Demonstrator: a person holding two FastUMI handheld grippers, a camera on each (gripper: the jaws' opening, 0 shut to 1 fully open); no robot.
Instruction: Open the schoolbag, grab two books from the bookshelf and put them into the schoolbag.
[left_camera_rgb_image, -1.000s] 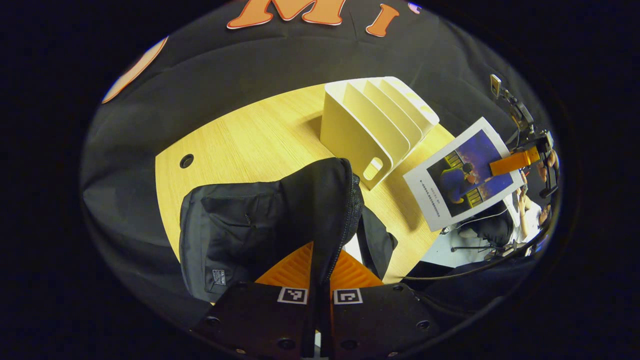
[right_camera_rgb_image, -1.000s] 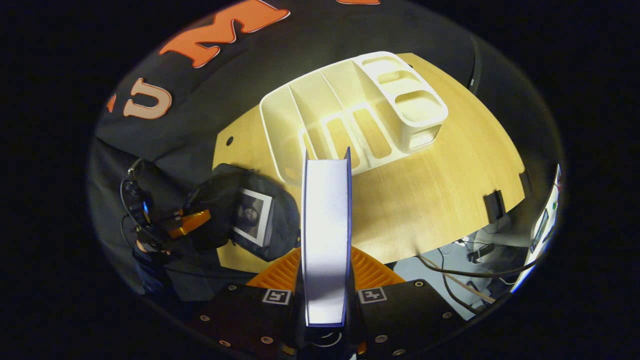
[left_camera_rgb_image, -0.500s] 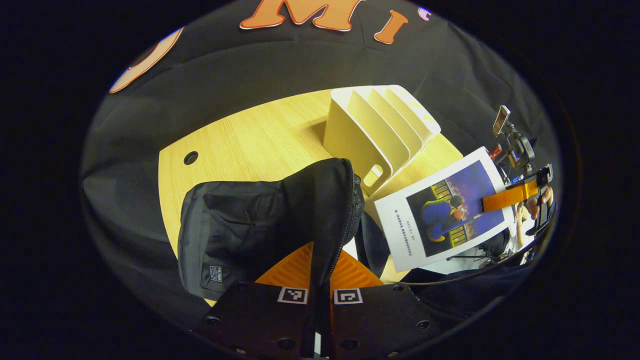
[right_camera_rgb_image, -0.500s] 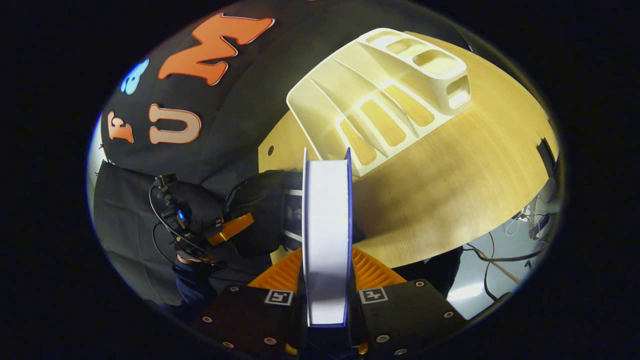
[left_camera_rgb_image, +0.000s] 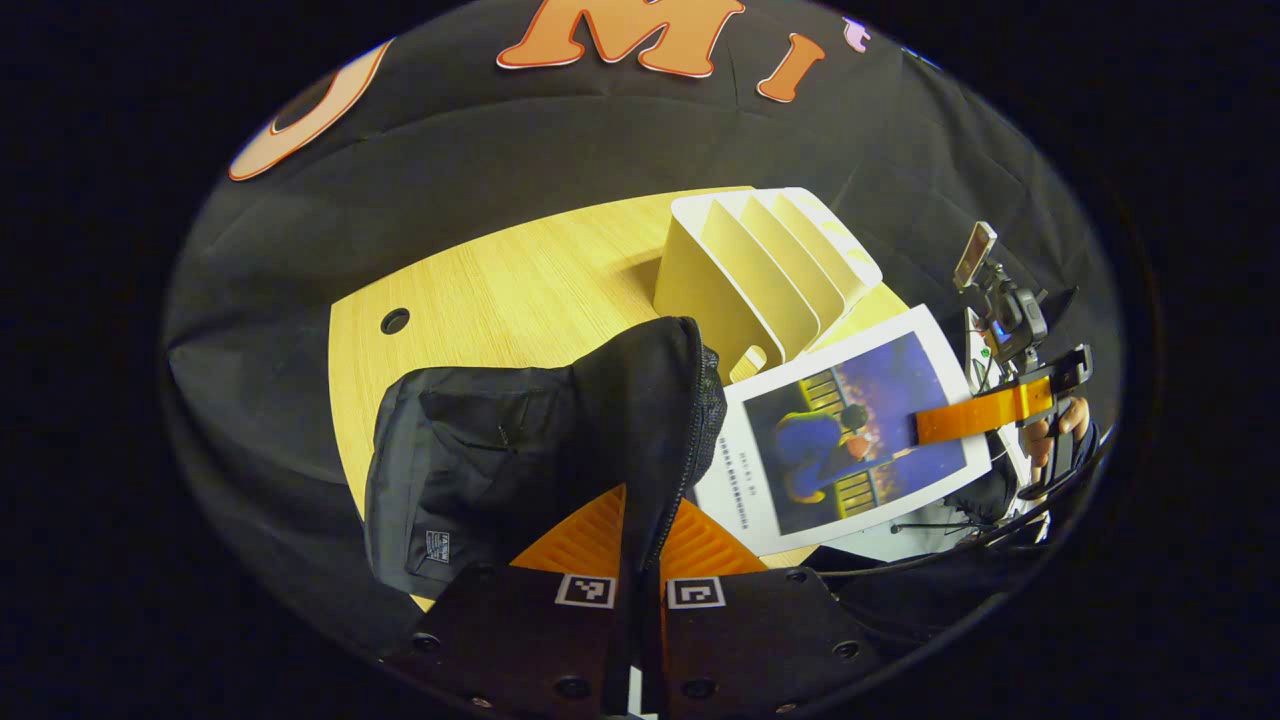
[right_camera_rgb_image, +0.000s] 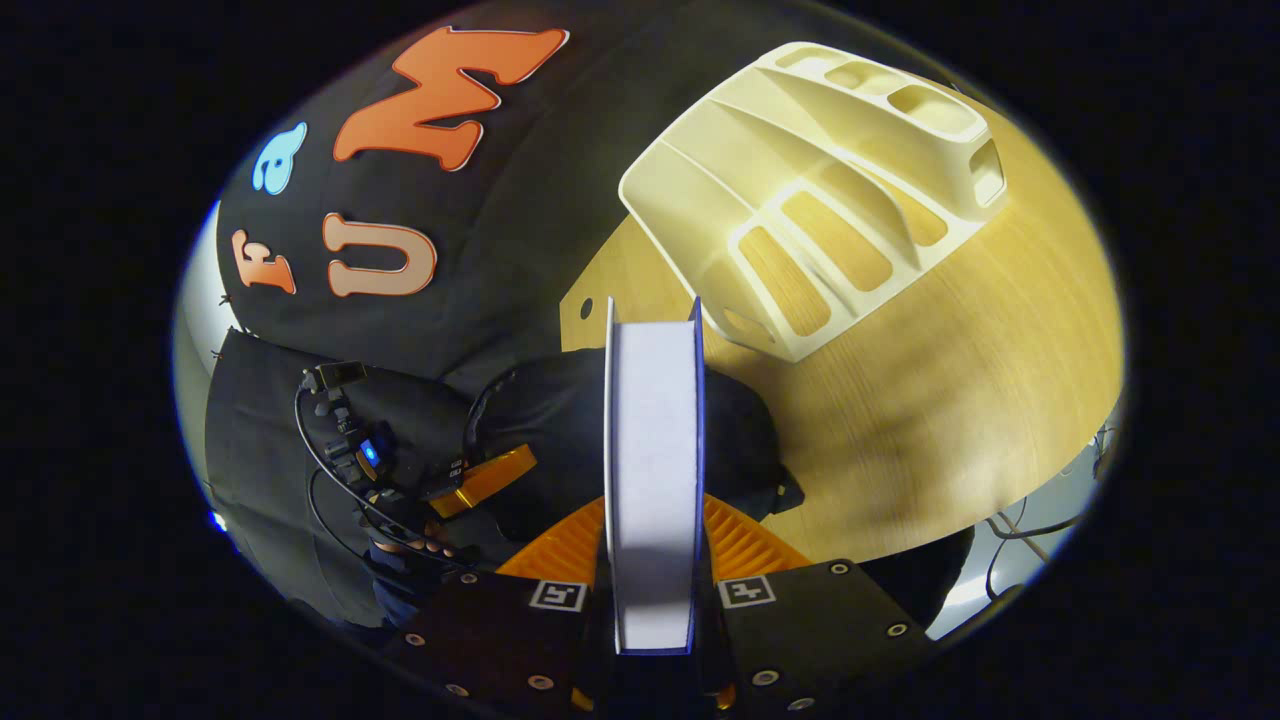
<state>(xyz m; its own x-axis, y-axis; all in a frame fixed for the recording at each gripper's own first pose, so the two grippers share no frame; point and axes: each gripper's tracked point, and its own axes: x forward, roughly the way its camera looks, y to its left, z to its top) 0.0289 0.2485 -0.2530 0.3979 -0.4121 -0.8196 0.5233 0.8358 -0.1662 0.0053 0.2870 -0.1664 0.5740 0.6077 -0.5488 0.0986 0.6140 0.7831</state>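
Your left gripper (left_camera_rgb_image: 640, 560) jaws pinch the schoolbag (left_camera_rgb_image: 560, 440) rim open; your right gripper (right_camera_rgb_image: 650, 560) jaws clamp book (right_camera_rgb_image: 652, 470) 2. Lower it edge-first into the mouth.

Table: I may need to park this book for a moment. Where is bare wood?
Bare table lies between the wall cloth, the bag and the shelf, near the cable hole. More lies in front of the shelf. The bag-to-shelf gap is crowded: the book hangs there.
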